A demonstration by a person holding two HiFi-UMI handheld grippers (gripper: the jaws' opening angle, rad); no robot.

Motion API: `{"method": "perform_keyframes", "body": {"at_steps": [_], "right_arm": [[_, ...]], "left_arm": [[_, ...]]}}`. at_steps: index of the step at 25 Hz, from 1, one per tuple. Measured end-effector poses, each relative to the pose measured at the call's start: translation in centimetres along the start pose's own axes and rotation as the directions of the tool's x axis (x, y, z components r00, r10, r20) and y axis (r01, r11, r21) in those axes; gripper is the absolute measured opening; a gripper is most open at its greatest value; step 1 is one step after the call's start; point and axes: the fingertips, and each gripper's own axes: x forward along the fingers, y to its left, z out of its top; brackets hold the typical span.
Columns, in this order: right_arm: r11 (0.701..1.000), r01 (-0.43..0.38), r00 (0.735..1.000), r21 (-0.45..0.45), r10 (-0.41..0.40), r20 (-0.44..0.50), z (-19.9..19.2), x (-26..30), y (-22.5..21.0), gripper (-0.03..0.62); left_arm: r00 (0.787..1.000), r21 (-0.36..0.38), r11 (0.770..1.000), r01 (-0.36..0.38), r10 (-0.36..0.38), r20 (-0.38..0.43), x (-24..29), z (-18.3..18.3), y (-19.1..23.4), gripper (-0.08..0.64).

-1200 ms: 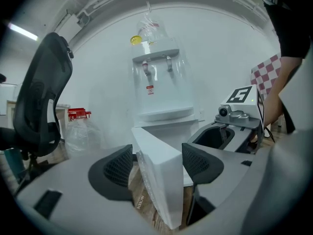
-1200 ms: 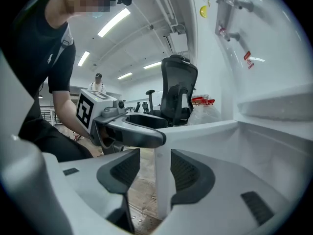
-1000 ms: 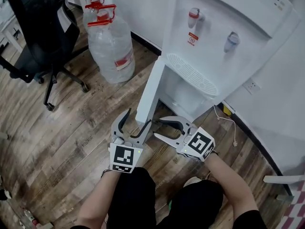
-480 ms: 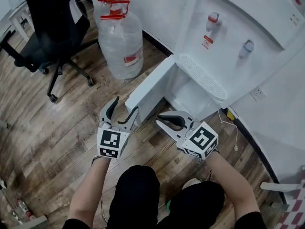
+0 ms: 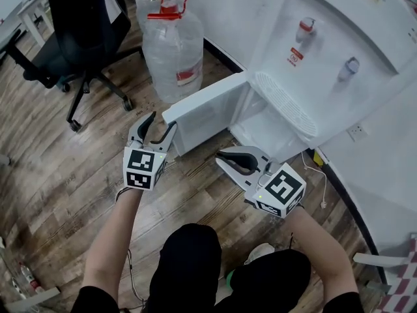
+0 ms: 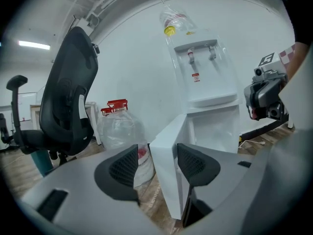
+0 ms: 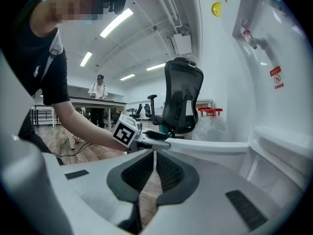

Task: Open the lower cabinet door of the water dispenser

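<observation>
At the far left, the black office chair [image 5: 78, 31] stands on the wooden floor [image 5: 58, 168], and beside it the two big water bottles [image 5: 172, 51] with red handles.

Next comes the left gripper [image 5: 163, 124]. It has travelled to the left over the last second and has brought the lower cabinet door [image 5: 208, 100] with it. The free edge of the door stands between its jaws. These have just been closing a little, but they are still apart: the pad on the right lies against the door edge, and a gap shows at the other pad. So the gripper hooks the door rather than clamps it.

A second ago the door pointed almost straight out from the water dispenser [image 5: 326, 57]. Now it is swung wide toward the bottles, and the cabinet opening [image 6: 215, 131] is uncovered.

The right gripper [image 5: 223, 160] hangs in front of the dispenser, apart from the door. Its jaws have just been closing and are now together, with nothing between them.

In my judgement the opening is nearly finished. What remains is to let go of the door edge and draw the left gripper away without pushing the door back.
</observation>
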Motion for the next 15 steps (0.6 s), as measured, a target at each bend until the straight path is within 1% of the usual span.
{"method": "perform_keyframes", "body": {"at_steps": [3,6,8,10,15], "right_arm": [[1.000,-0.007,1.000,-0.004,0.007,0.012,0.6,-0.2,0.6,0.034],[1.000,-0.016,1.000,-0.013,0.016,0.015,0.9,-0.4,1.0,0.034],[1.000,-0.020,1.000,-0.022,0.021,0.017,0.9,-0.6,1.2,0.034],[1.000,-0.010,1.000,-0.020,0.010,0.023,0.9,-0.8,1.0,0.034],[1.000,0.020,0.999,0.007,-0.020,0.034,0.6,-1.5,0.4,0.034]], "left_arm": [[1.000,-0.005,1.000,-0.018,0.018,-0.011,0.8,-0.1,1.5,0.257],[0.999,0.007,0.999,-0.040,0.040,-0.021,1.8,0.0,2.9,0.241],[0.998,-0.001,0.998,-0.060,0.060,-0.027,2.4,0.0,3.8,0.236],[0.997,-0.018,0.997,-0.075,0.075,-0.032,3.0,-0.1,4.6,0.232],[0.992,-0.031,0.993,-0.115,0.113,-0.050,4.7,-0.1,6.4,0.217]]}}
